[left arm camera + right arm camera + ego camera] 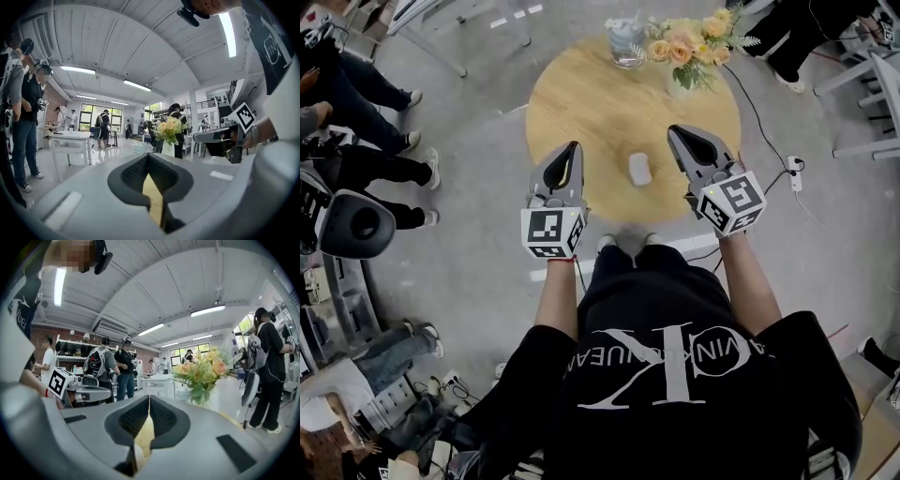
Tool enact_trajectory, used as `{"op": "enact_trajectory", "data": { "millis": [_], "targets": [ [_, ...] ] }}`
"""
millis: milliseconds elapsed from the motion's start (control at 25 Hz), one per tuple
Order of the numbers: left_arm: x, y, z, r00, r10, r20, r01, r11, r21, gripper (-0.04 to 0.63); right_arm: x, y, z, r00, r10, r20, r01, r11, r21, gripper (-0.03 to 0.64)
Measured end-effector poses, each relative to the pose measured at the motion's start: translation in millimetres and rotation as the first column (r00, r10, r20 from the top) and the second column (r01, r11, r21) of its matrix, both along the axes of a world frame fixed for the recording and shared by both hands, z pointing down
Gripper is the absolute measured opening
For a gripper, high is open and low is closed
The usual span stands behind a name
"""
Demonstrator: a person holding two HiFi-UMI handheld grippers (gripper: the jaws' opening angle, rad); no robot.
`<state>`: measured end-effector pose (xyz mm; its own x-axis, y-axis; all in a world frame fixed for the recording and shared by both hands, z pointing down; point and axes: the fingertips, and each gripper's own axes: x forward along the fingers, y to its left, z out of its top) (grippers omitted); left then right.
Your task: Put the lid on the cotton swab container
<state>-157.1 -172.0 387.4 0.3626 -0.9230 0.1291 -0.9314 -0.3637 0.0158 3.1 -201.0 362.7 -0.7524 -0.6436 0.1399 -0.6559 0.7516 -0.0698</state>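
Below both hand-held grippers: round wooden desk [581, 103], seen from above. At its far edge, beyond the jaw tips, a vase of peach flowers [689, 42] and a glass vessel [625, 42] to the flowers' left.

Left hand-held gripper [574, 147]: jaws together, nothing between them; only a strip of desk shows through the slit. Right hand-held gripper [676, 132]: jaws likewise together and empty. Both point away from the person, roughly level, held above the desk.

Cotton swab container [639, 170]: small white rounded piece lying on the desk between the two hand-held grippers, inboard of each and a little behind the jaw tips. It appears somewhat nearer the right one. Long axis runs away from the person, roughly parallel to both sets of jaws.

Which end carries the lid cannot be told at this size. No separate lid shows on the desk. Judgement: the lid may already be seated.
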Motion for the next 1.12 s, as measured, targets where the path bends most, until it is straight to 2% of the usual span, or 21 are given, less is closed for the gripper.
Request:
{"op": "enact_trajectory", "data": {
  "millis": [480, 1120],
  "targets": [
    [-21, -6, -29, 0.998, -0.061, 0.001, 0.060, 0.997, 0.054, 0.011, 2, -9, -27, 0.999, 0.009, 0.031, -0.011, 0.999, 0.045, 0.018],
    [-38, -5, -56, 0.990, -0.142, -0.001, 0.141, 0.982, 0.128, 0.011, 15, -19, -45, 0.998, 0.020, 0.065, -0.026, 0.996, 0.090, 0.018]
  ]
}}
